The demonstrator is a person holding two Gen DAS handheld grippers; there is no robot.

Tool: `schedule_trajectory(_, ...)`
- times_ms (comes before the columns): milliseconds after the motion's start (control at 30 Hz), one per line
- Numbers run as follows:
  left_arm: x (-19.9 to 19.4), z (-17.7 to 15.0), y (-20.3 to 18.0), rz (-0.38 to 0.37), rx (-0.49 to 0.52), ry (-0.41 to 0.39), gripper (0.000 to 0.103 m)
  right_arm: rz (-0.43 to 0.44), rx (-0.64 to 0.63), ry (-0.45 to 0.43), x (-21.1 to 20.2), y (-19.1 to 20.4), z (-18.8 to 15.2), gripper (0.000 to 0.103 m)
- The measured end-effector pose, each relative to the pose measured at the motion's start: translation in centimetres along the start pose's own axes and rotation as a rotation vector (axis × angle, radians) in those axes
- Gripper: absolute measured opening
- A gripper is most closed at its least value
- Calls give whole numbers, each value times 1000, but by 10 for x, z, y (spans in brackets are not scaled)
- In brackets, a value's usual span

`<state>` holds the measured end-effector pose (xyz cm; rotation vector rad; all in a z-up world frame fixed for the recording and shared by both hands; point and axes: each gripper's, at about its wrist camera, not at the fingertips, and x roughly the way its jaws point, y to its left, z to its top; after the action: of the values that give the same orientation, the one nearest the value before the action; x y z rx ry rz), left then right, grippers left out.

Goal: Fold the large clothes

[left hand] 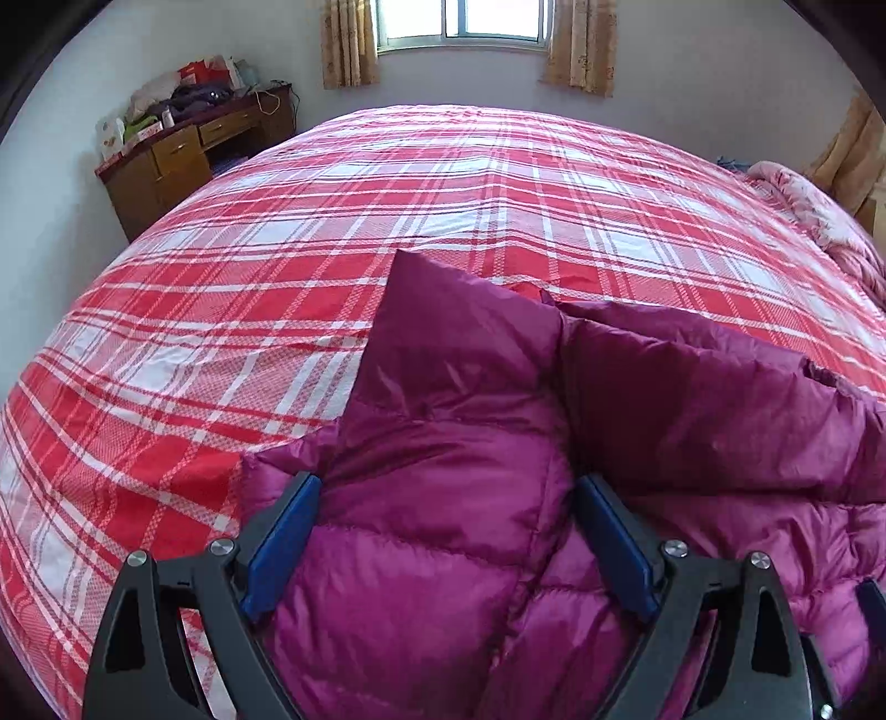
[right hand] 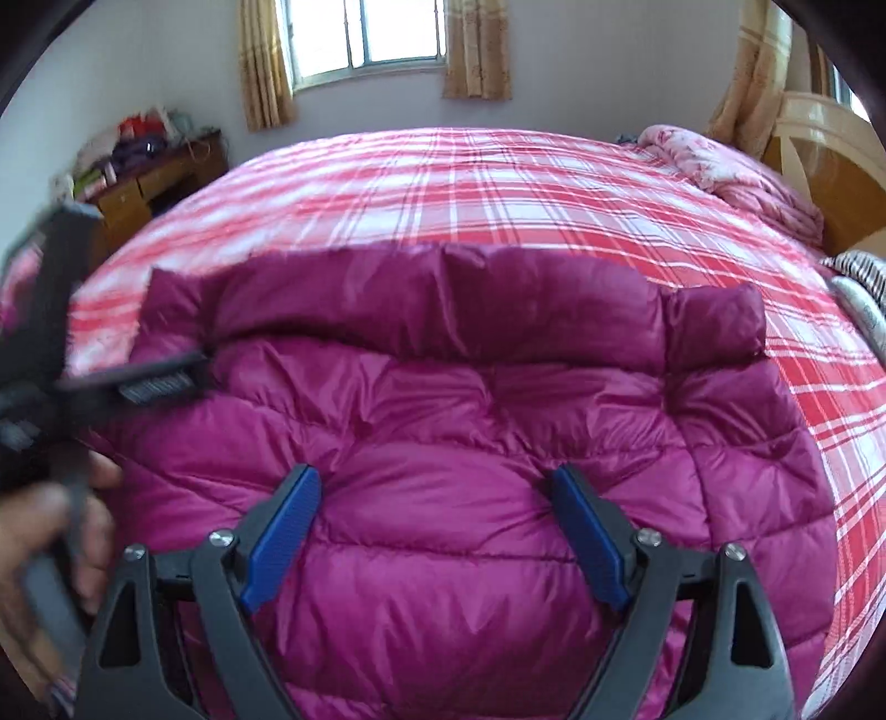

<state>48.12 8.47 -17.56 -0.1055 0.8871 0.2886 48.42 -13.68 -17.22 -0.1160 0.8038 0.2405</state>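
On the plaid bed, we have both claws spread wide over a magenta down jacket

Over at the far left we see a cluttered wooden desk point(left hand: 183, 160) against the wall, then the red-and-white plaid bed point(left hand: 277, 266) filling the room below the curtained window point(left hand: 462, 25). Our left claw point(left hand: 446, 534) hangs above the left part of the down jacket point(left hand: 443, 498), blue pads wide apart and holding nothing; a folded flap of the jacket rises ahead of it. Our right claw point(right hand: 437, 526) sits equally wide open over the jacket's quilted middle, gripping nothing, with a darker folded band lying across the far edge. A crumpled pink quilt point(right hand: 736, 177) lies at the bed's far right, near the headboard point(right hand: 830, 166)
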Motion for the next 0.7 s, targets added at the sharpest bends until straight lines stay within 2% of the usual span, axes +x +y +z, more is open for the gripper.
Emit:
schedule_trajectory(133,-45,-21,25,-15,-11,-50,93,-25,-22,39,13,3,0,96)
schedule_trajectory(200,-70,-38,41,10,-14,-95,93,-30,-23,55,16,1,1,97)
schedule_trajectory(267,-90,-60,59,66,-18,-130,93,-46,-35,58,13,3,0,97)
schedule_trajectory(333,-96,-78,75,64,-44,-97,93,-47,-37,60,5,2,-2,97)
schedule_trajectory(433,-96,-106,96,-5,-122,-21,93,-64,-13,40,-24,1,-7,97)
schedule_trajectory(500,-100,-119,104,-58,-185,-17,93,-50,-8,9,-48,2,-18,97)
schedule_trajectory(567,-101,-128,104,-104,-223,-1,93,-73,7,0,-63,0,-33,98)
schedule_trajectory(600,-102,-132,103,-112,-237,1,93,-72,7,6,-65,1,-40,98)
schedule_trajectory(700,-108,-141,99,-73,-276,-21,93,-78,-14,15,-56,4,-56,99)
